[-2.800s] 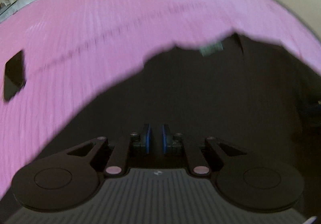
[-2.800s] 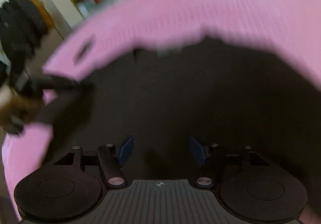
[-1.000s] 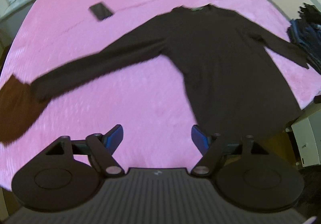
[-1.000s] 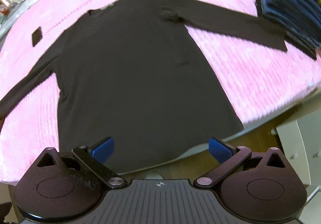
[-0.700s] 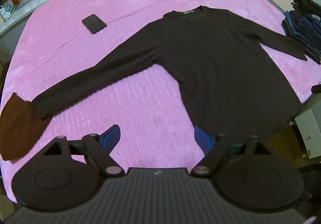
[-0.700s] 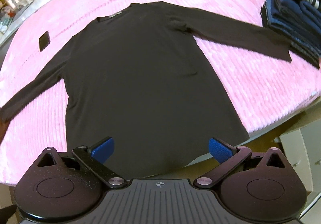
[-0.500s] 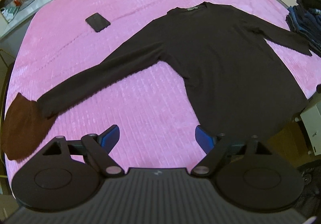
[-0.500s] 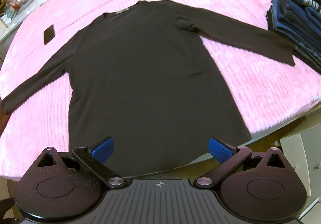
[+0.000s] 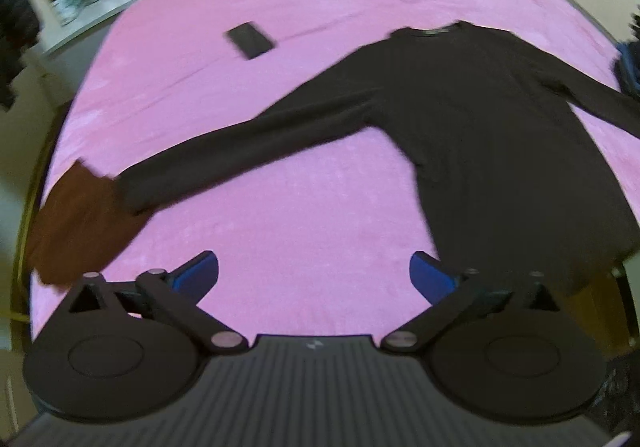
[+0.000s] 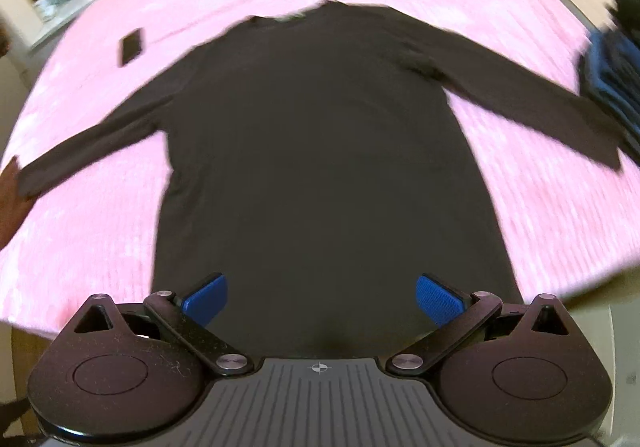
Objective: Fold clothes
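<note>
One dark long-sleeved shirt (image 10: 320,135) flat on pink bedspread (image 9: 280,207), sleeves spread, hem nearest right gripper (image 10: 322,297). Left gripper (image 9: 314,273) beside shirt's left edge. Both spread wide, empty. Frames motion-blurred; phone (image 9: 251,40) beyond shirt.

from above the bed's near edge, both our wrist cameras look down across the pink blanket (image 9: 304,207). they share the dark shirt (image 10: 320,151) and phone (image 9: 251,40).
</note>
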The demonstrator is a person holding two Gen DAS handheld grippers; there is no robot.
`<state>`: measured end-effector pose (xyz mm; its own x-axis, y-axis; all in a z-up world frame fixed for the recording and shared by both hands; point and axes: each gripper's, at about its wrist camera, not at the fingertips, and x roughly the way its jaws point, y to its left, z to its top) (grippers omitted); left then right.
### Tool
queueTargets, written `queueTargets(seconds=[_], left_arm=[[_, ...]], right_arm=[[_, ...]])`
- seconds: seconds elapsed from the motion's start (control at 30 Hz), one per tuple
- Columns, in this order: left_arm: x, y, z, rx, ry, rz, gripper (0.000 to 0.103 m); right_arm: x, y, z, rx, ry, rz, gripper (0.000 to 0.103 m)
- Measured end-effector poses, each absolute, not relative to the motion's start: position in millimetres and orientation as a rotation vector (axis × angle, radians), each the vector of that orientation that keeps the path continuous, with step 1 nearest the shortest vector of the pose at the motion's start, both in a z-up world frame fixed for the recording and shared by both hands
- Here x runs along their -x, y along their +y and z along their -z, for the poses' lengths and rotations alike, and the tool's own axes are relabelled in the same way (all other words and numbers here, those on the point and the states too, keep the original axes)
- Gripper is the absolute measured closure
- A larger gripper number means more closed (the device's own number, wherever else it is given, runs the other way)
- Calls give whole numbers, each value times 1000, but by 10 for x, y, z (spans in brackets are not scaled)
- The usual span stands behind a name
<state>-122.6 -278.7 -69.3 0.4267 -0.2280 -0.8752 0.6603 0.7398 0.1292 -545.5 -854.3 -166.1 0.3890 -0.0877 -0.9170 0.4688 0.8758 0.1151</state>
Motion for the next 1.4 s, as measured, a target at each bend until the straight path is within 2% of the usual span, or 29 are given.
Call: queueTargets(seconds=[0.27,0.57,0.6,0.63,0.7,0.97,1.0,1.03,1.07,1.1,1.13,1.2,1.4], left_arm=[[982,-1933,713,-422,1052,392,1],[32,-978,1010,-376,1091,367,1],[-68,-905,1045,-375,1092,374,1],[-186,-825,1090,-374,1092,380,1],[-414,-681,1186,-393,1079,391,1],[-901,-300,1644,-410,1090,427,1],[-927,-254,1694,-404,1102,420,1],[-953,-208,1743,-397,1115,413,1],[-979,-162,1793,-391,1128,405,1],[-1002,-122,1831,-386,1138,400,1],[-1017,-95,1845,-386,1145,399,1],[-1049,-50,1865,-384,1158,398,1],[-1235,-275,1717,-377,1125,471,1]], right_arm=[[4532,-7612,1648,-153,1075,-39,0],[3082,-5644,1768,171,949,-400,1],[2908,-5431,1846,204,944,-428,6],[2710,-5198,1950,243,941,-462,23],[2335,-4807,2210,318,944,-518,38],[1299,-3572,3550,735,937,-684,38],[1208,-3529,3683,773,953,-692,42],[1127,-3492,3785,805,963,-702,57],[1099,-3456,3855,836,966,-706,67],[1072,-3436,3886,845,971,-706,84],[1046,-3437,3864,827,979,-700,97],[1055,-3441,3733,781,981,-708,101],[973,-3580,3283,573,954,-676,103]])
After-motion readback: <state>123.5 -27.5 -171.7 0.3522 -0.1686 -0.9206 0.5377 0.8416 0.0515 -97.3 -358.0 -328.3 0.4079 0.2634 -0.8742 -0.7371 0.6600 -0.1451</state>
